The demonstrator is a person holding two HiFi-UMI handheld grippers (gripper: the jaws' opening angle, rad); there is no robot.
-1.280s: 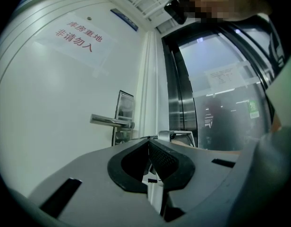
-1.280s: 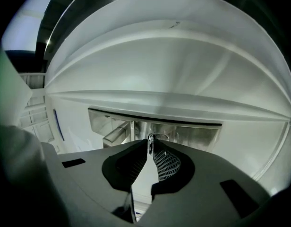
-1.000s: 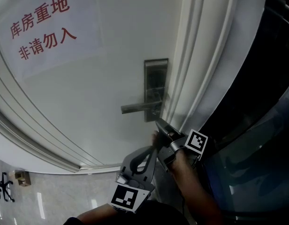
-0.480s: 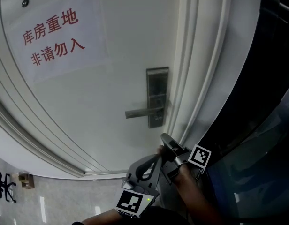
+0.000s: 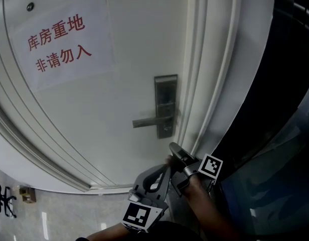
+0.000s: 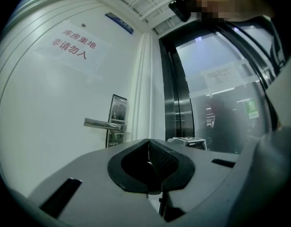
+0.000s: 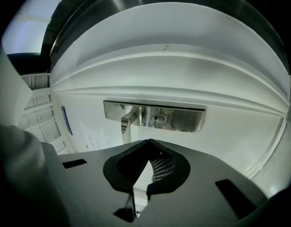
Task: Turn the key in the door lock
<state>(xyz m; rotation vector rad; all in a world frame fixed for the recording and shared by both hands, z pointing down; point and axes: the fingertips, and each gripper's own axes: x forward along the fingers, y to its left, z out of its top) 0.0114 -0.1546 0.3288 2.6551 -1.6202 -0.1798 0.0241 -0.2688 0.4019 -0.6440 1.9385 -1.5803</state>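
Note:
A steel lock plate (image 5: 165,106) with a lever handle (image 5: 148,121) sits on the white door (image 5: 119,89). In the right gripper view the lock plate (image 7: 155,116) lies straight ahead, with a small key (image 7: 155,119) in its keyhole beside the handle (image 7: 128,119). My right gripper (image 5: 172,147) hangs just below the plate, apart from it; its jaws (image 7: 149,141) are shut on nothing. My left gripper (image 5: 163,169) is lower and to the left, also shut and empty (image 6: 148,141). From it the lock plate (image 6: 118,121) and handle (image 6: 102,124) show ahead to the left.
A paper sign (image 5: 59,43) with red characters hangs on the door's upper left. The white door frame (image 5: 214,84) runs right of the lock, and dark glass panels (image 5: 285,109) stand beyond it. Pale tiled floor (image 5: 54,215) shows at lower left.
My right gripper has drawn back a little from the foot of the lock plate, and the head view has shifted slightly. Both grippers stay shut.

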